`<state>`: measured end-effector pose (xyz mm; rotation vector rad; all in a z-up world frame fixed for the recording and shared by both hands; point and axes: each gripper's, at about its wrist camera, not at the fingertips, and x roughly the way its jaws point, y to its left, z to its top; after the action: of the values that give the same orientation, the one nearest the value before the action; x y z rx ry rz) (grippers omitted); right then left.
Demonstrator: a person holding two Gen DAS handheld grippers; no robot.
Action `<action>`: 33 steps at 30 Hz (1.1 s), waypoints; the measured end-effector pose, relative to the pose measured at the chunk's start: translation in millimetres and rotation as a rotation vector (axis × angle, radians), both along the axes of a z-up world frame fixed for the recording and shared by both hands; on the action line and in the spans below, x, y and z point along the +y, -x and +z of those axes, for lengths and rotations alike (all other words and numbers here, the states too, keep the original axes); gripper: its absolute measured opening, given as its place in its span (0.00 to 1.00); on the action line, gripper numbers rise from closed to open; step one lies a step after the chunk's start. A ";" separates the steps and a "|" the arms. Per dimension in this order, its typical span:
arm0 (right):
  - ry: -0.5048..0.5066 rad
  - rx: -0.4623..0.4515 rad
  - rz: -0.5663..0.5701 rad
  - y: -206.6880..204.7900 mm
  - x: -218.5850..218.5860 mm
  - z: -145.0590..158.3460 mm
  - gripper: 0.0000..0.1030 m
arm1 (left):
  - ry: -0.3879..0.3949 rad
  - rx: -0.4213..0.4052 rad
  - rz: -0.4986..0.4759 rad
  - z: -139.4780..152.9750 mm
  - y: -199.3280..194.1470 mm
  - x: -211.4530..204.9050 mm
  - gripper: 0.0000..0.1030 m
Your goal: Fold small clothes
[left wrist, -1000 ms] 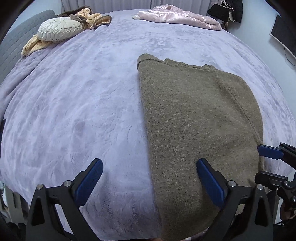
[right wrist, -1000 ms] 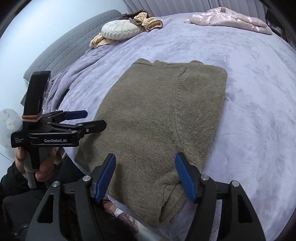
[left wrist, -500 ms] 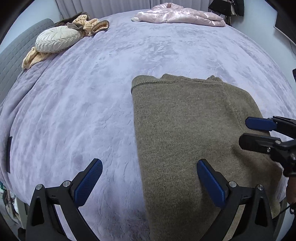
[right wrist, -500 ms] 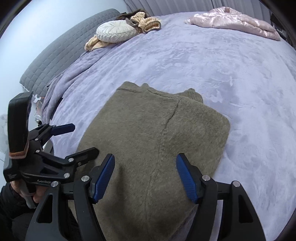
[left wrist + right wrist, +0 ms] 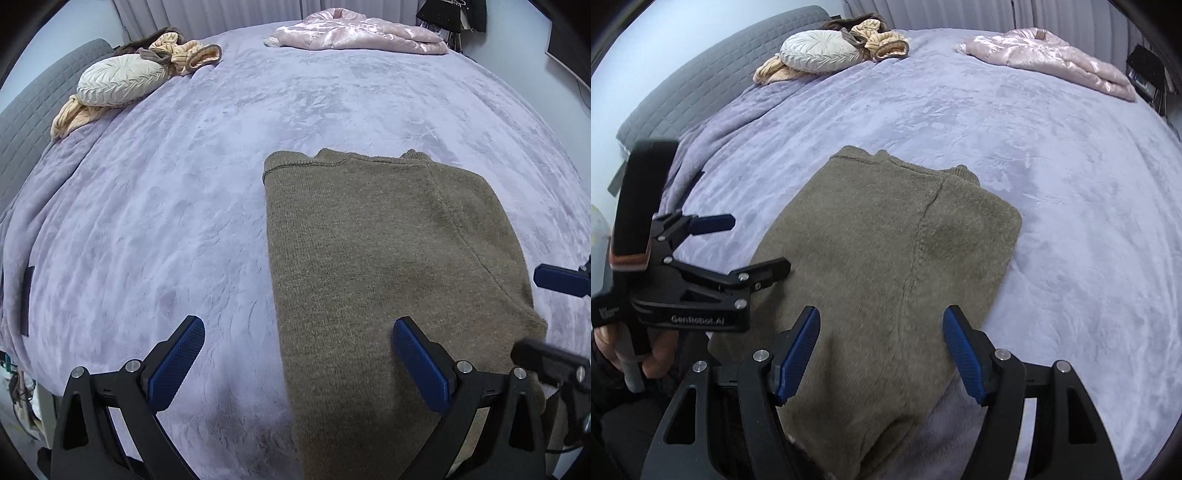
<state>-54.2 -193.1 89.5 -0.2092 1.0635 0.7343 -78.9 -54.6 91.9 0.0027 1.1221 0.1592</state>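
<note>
Both spread wide, pinching nothing: left gripper and right gripper above olive knit sweater, near end.

From my seat at the controls I see a lavender plush blanket spread over the whole bed, its nap brushed into pale and dark patches. At the far left corner a round pleated cream cushion rests on the blanket, with a tan ribbed knit garment bunched against it and trailing out from under its near side. Behind these rises a grey quilted headboard. Across the far edge lies a shiny pink padded jacket, well apart from the cushion. Pale pleated curtains hang behind the bed, and dark items hang at the far right, too small for me to identify.
</note>
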 end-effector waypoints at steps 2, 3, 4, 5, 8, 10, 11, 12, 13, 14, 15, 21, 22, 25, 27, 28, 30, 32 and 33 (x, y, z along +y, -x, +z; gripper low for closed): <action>0.036 -0.030 0.017 18.3 -0.1 8.8 0.78 | 0.013 -0.014 0.001 5.2 6.2 -3.1 1.00; 0.065 -0.046 0.018 27.5 1.7 11.8 0.78 | 0.018 -0.022 0.006 7.8 9.5 -4.5 1.00; 0.082 -0.059 0.020 33.7 2.9 13.3 0.78 | 0.028 -0.028 0.010 9.8 12.0 -4.9 1.00; 0.100 -0.070 0.021 39.7 4.3 14.2 0.78 | 0.044 -0.033 0.013 11.7 14.7 -5.5 1.00; 0.142 -0.087 0.007 49.9 6.8 12.4 0.78 | 0.076 -0.025 0.004 12.4 19.6 -7.0 1.00; 0.160 -0.094 -0.008 53.4 5.5 10.9 0.78 | 0.075 -0.015 0.028 11.9 22.7 -5.4 1.00; 0.175 -0.100 -0.016 54.3 5.2 9.8 0.78 | 0.078 -0.012 0.040 11.6 23.8 -4.4 1.00; 0.189 -0.105 -0.021 55.7 5.3 8.8 0.78 | 0.088 -0.016 0.055 11.6 24.9 -2.2 1.00; 0.200 -0.112 -0.024 57.6 5.9 8.2 0.78 | 0.089 -0.032 0.071 11.7 27.0 -0.3 1.00; 0.209 -0.119 -0.025 58.4 6.3 7.9 0.78 | 0.089 -0.054 0.083 12.8 28.9 0.8 1.00; 0.214 -0.123 -0.024 59.2 7.1 7.9 0.78 | 0.076 -0.077 0.098 14.5 31.0 1.1 1.00; 0.203 -0.121 -0.035 57.3 8.8 8.5 0.78 | 0.039 -0.079 0.076 19.4 33.2 -6.9 1.00; 0.203 -0.122 -0.036 56.6 8.9 8.5 0.78 | 0.043 -0.076 0.070 19.5 33.4 -8.5 1.00; 0.201 -0.124 -0.035 55.2 9.1 8.9 0.78 | 0.035 -0.080 0.061 20.6 33.4 -12.4 1.00; 0.201 -0.129 -0.038 54.7 7.5 10.5 0.78 | 0.023 -0.077 0.060 20.5 33.2 -14.4 1.00; 0.197 -0.131 -0.038 54.5 6.7 11.7 0.78 | 0.023 -0.076 0.058 20.5 33.5 -15.0 1.00; 0.192 -0.134 -0.041 53.7 5.3 13.5 0.78 | 0.020 -0.071 0.064 19.9 32.5 -15.2 1.00; 0.188 -0.135 -0.044 52.0 3.6 14.6 0.78 | 0.012 -0.062 0.061 18.5 30.7 -16.4 1.00; 0.185 -0.133 -0.044 51.2 2.7 14.7 0.78 | 0.008 -0.060 0.059 18.1 29.6 -17.1 1.00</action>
<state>-105.4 -190.4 104.2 -0.3869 1.0062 0.5742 -108.5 -71.7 110.1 -0.0426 1.0635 0.2061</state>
